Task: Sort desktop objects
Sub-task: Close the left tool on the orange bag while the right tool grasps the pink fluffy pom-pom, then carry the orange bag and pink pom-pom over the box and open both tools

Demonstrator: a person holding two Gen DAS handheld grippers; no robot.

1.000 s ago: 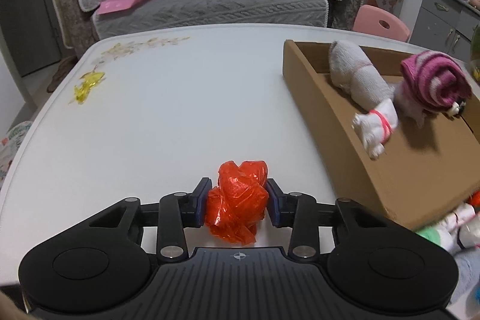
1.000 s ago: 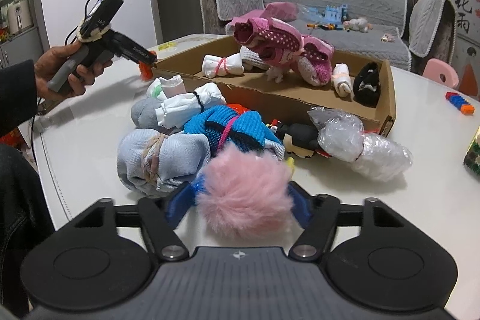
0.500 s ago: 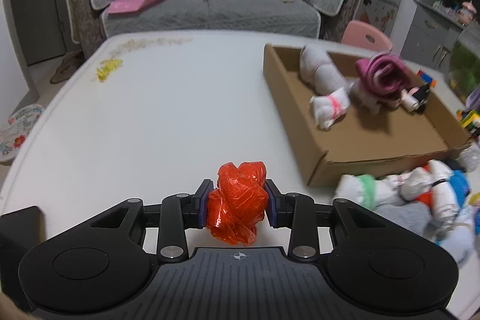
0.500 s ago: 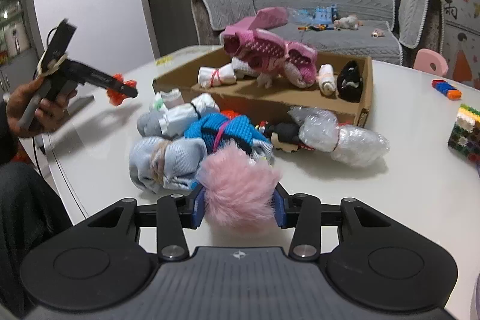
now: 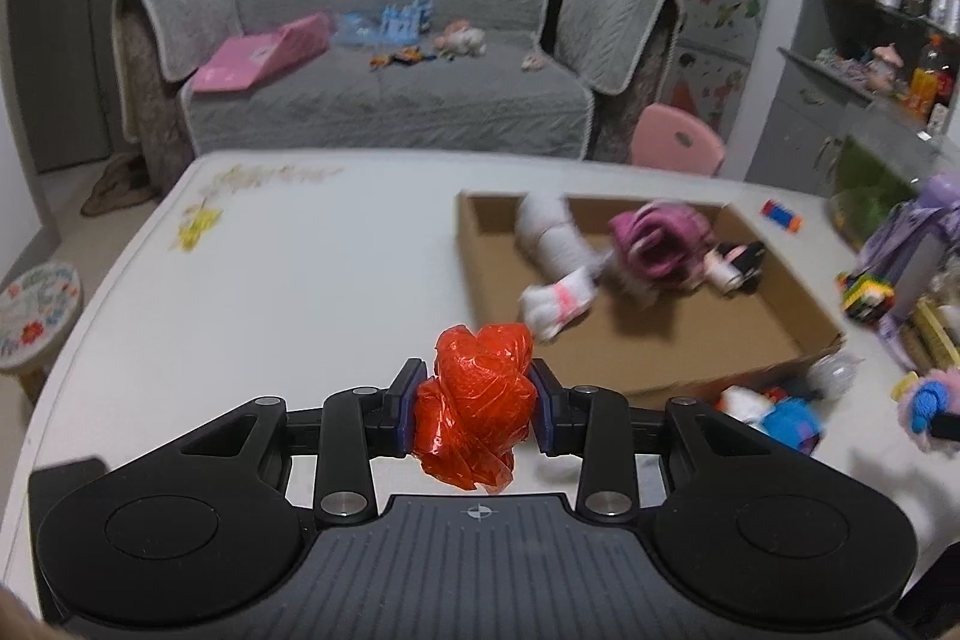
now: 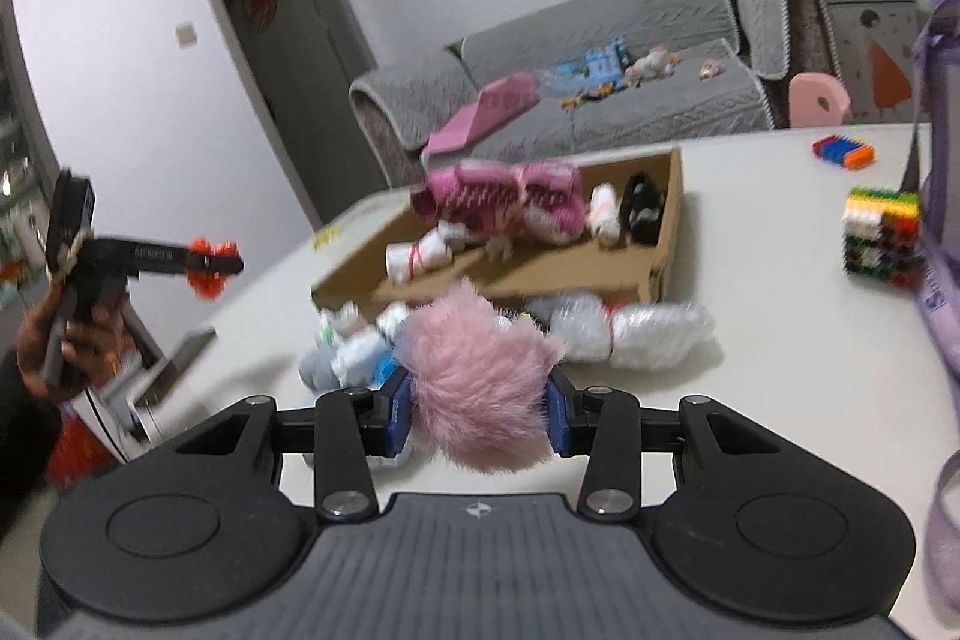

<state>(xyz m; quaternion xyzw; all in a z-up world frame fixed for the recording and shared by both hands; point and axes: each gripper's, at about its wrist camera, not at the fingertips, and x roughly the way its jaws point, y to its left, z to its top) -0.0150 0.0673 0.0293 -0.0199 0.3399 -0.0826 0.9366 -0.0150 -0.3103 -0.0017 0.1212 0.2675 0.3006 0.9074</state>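
Observation:
My left gripper (image 5: 477, 409) is shut on a crumpled red plastic bag (image 5: 477, 403), held above the white table (image 5: 270, 292) left of the cardboard box (image 5: 660, 370). It also shows at the left of the right wrist view (image 6: 210, 265). My right gripper (image 6: 477, 418) is shut on a fluffy pink pom-pom (image 6: 474, 376), raised above a heap of rolled socks (image 6: 354, 361) in front of the box (image 6: 540, 274). The box holds white and pink sock rolls (image 5: 657, 244).
Two clear plastic bundles (image 6: 630, 334) lie by the box front. A multicoloured brick block (image 6: 879, 238) and a purple bottle (image 6: 939, 220) stand at the right. A small orange-blue toy (image 6: 843, 151) lies further back. A grey sofa (image 5: 390, 58) is behind the table.
Both grippers have risen and pulled back with their loads; the views now look down from higher. The right gripper has swung right, bringing the brick block and purple bottle close.

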